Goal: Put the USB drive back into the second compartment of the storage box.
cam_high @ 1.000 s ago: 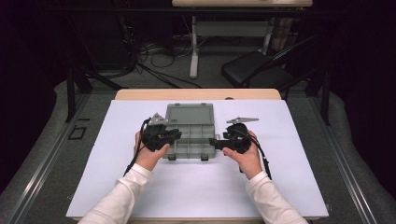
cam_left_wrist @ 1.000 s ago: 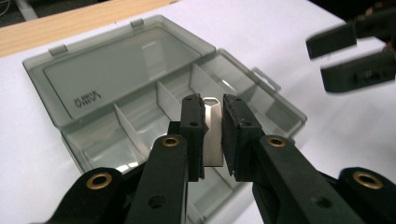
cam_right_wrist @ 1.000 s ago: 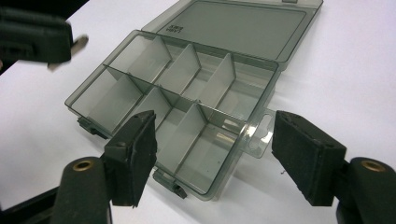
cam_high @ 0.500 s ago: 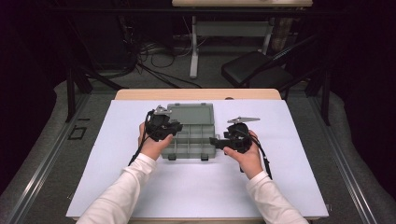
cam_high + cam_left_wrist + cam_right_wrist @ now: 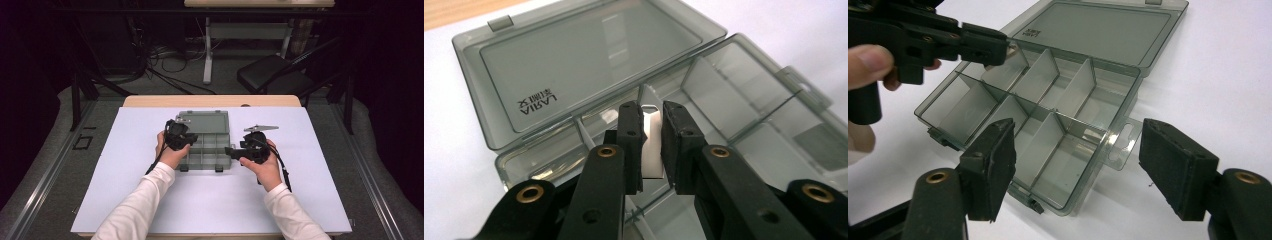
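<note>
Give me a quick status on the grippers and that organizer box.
Left hand-held gripper shut on a clear divider over the open organizer box. Right hand-held gripper open at the box's hang-tab end. Nothing in the way.

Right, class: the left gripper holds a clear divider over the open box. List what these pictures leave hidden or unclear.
- Divider bottom edge: left gripper view, hidden behind the left gripper.
- Which slot of the box it is meant for: right gripper view, the left gripper covers that corner.
- Lid lettering: left gripper view, upside down, partly legible.
- High view: divider too small to see.
</note>
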